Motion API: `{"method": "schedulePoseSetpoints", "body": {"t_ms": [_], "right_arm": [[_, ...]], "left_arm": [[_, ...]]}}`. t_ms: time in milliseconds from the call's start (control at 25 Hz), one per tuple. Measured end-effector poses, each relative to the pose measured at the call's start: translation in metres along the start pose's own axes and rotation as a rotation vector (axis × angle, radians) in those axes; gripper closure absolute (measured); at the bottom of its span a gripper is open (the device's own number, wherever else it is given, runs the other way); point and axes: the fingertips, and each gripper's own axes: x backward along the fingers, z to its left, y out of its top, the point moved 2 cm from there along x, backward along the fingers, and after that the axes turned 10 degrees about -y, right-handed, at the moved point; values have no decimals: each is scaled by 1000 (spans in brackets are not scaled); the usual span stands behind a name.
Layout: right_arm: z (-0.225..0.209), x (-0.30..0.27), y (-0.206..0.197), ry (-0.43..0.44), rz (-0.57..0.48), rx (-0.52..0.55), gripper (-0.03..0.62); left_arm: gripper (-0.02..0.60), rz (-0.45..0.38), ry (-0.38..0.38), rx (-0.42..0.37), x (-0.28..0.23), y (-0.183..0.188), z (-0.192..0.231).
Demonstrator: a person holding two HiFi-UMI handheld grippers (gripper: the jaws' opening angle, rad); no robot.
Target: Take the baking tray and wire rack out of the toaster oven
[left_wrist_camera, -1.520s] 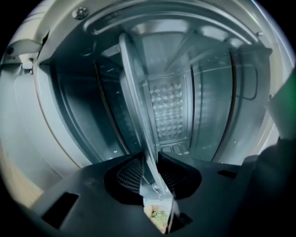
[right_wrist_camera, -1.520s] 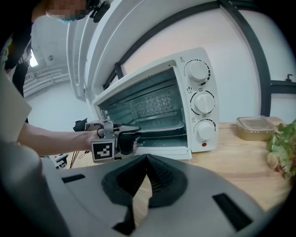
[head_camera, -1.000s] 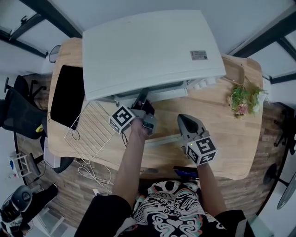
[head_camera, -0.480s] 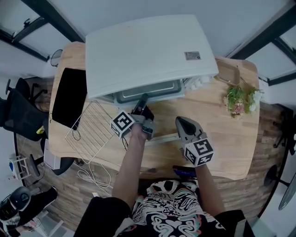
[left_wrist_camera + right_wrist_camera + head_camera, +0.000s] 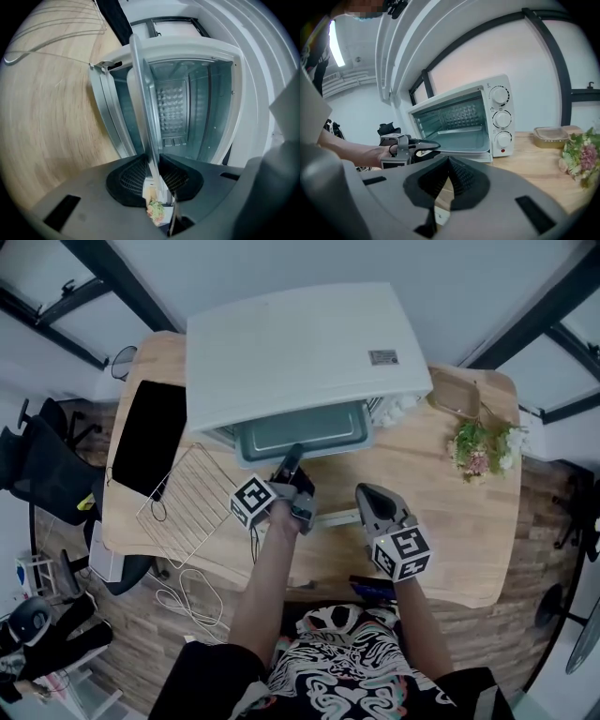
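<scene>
A wooden table (image 5: 441, 512) carries everything. The white toaster oven (image 5: 300, 352) is the biggest thing on it, standing at the middle of the far edge with its open mouth facing the person; the right gripper view shows its three dials down the right side of the front (image 5: 497, 117).

A flat black pad (image 5: 145, 437) lies by the tabletop's left edge, just left of the oven. The wire rack (image 5: 187, 502) is out of the oven and lies flat on the wood near the near-left corner, just beside the pad's near end.

The baking tray (image 5: 300, 432) sticks partway out of the oven's mouth, its back part inside the chamber and its front part over the tabletop.

The left gripper (image 5: 292, 463) has its jaws nearly together, clamped on the tray's front rim; its own view shows the thin metal edge (image 5: 143, 103) pinched between the two black pads (image 5: 126, 180). The right gripper (image 5: 367, 493) hangs over the tabletop's near middle, just right of the left one, with its jaws closed together and nothing between them (image 5: 449, 161).

A bunch of flowers (image 5: 483, 446) lies by the right edge, and a small shallow container (image 5: 459, 390) sits near the far-right corner.
</scene>
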Motion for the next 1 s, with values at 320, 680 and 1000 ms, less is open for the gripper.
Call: {"method": "schedulePoseSetpoints", "body": {"t_ms": [320,680,1000], "right_arm": [[-3,17,-1,-8,-12,0,594],[2,33,0,-12,-28,28,594],[8,47,-1,-15,-44,40,594]], "left_arm": [[497,-28,-2,30,13,-10,0],[500,-42,-7,74,28,-22,-2],[500,-48,-9,87,42,-35,-4]]}}
